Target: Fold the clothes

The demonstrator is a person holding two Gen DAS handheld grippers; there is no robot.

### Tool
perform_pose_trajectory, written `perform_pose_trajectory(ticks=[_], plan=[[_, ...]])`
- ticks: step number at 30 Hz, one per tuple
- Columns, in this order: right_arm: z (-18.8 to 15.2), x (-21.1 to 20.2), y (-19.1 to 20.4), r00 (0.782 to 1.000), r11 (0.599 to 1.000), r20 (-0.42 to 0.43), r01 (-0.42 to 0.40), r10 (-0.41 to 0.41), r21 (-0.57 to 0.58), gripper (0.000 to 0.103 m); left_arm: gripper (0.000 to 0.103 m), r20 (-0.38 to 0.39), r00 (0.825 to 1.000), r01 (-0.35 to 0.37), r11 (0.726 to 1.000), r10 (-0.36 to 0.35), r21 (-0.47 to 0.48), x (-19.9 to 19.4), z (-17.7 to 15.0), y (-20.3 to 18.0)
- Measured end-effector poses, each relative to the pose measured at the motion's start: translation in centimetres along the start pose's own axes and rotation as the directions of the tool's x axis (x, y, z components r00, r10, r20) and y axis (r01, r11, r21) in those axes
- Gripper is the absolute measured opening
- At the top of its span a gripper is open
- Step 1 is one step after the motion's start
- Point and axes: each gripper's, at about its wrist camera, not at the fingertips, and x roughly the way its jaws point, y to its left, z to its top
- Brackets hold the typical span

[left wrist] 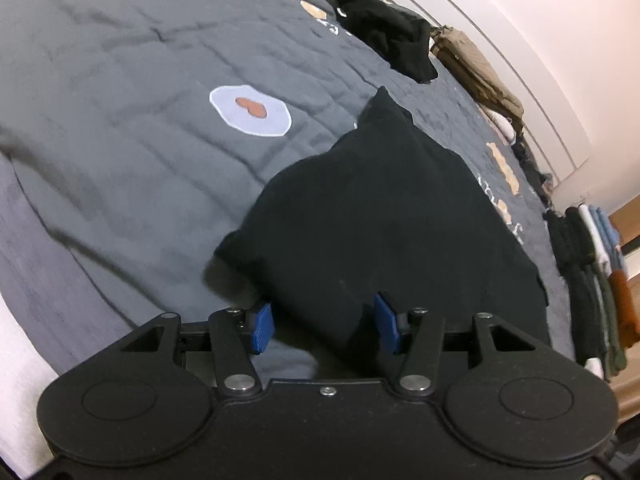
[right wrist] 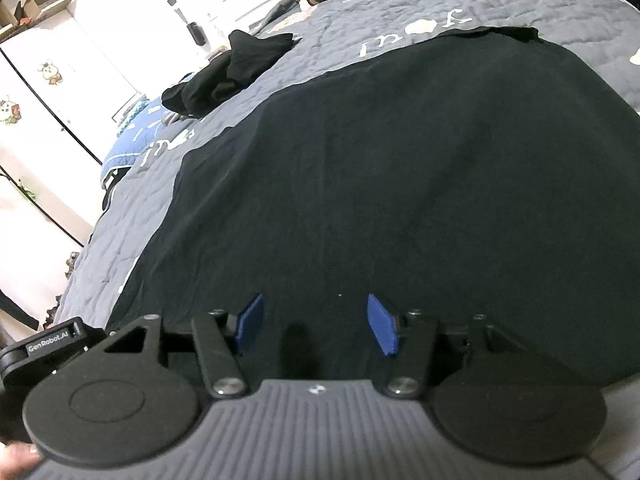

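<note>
A black garment (left wrist: 384, 216) lies on the grey quilt (left wrist: 120, 128), one pointed corner raised toward the far side. My left gripper (left wrist: 322, 328) is open, its blue pads (left wrist: 262, 326) either side of the garment's near edge, which dips between the jaws. In the right wrist view the same black garment (right wrist: 400, 184) spreads flat over the quilt (right wrist: 304, 36). My right gripper (right wrist: 316, 326) is open just above the cloth, nothing between its blue pads (right wrist: 382, 326).
A crumpled black garment (left wrist: 384, 28) and a tan one (left wrist: 476, 72) lie at the bed's far edge. A stack of folded clothes (left wrist: 592, 280) stands at the right. Another black heap (right wrist: 232, 72) lies beyond the spread garment. White cupboards (right wrist: 52, 80) stand at left.
</note>
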Motion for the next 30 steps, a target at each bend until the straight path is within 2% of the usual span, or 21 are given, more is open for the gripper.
perform_pose_trajectory(ticks=[6, 10, 16, 17, 18, 19, 20, 22, 25, 27, 30], plan=[[0.0, 0.0, -0.1, 1.000, 1.000, 0.000, -0.003, 0.003, 0.004, 0.059, 0.050, 0.028, 0.999, 0.023, 0.997, -0.021, -0.080, 0.0, 0.5, 0.8], [0.1, 0.0, -0.1, 1.000, 1.000, 0.000, -0.007, 0.007, 0.007, 0.059, 0.045, 0.083, 0.997, 0.014, 0.993, -0.005, -0.116, -0.6, 0.9, 1.3], [0.1, 0.2, 0.1, 1.000, 1.000, -0.002, -0.001, 0.001, -0.002, 0.059, 0.045, 0.060, 0.998, 0.013, 0.988, -0.004, -0.154, 0.5, 1.2, 1.9], [0.1, 0.2, 0.1, 1.000, 1.000, -0.002, -0.001, 0.001, -0.004, 0.059, 0.043, 0.065, 0.998, 0.021, 0.987, -0.011, -0.157, 0.5, 1.2, 1.8], [0.0, 0.2, 0.0, 1.000, 1.000, -0.001, -0.001, 0.001, -0.007, 0.060, 0.024, 0.076, 0.997, 0.027, 0.987, -0.015, -0.160, 0.3, 1.3, 1.9], [0.0, 0.2, 0.0, 1.000, 1.000, 0.000, -0.002, 0.002, -0.011, 0.060, 0.018, 0.088, 0.996, 0.034, 0.986, -0.020, -0.163, 0.2, 1.4, 1.9], [0.0, 0.2, 0.0, 1.000, 1.000, 0.000, -0.003, 0.003, -0.014, 0.060, 0.017, 0.099, 0.995, 0.040, 0.985, -0.024, -0.165, 0.0, 1.5, 2.0], [-0.1, 0.1, 0.0, 1.000, 1.000, 0.001, -0.005, 0.005, -0.016, 0.060, 0.017, 0.109, 0.994, 0.042, 0.987, -0.026, -0.155, -0.1, 1.7, 1.7], [-0.2, 0.1, 0.0, 1.000, 1.000, 0.001, -0.006, 0.006, -0.020, 0.060, 0.018, 0.098, 0.995, 0.007, 0.991, 0.006, -0.136, 0.3, 1.4, 1.4], [-0.1, 0.0, 0.0, 1.000, 1.000, 0.000, -0.007, 0.007, -0.015, 0.060, 0.029, 0.078, 0.997, -0.003, 0.987, 0.015, -0.159, 0.6, 1.4, 1.7], [0.0, -0.3, 0.0, 1.000, 1.000, 0.003, -0.010, 0.009, 0.002, 0.060, 0.031, 0.059, 0.998, 0.008, 0.987, 0.001, -0.161, 0.8, 1.4, 1.9]])
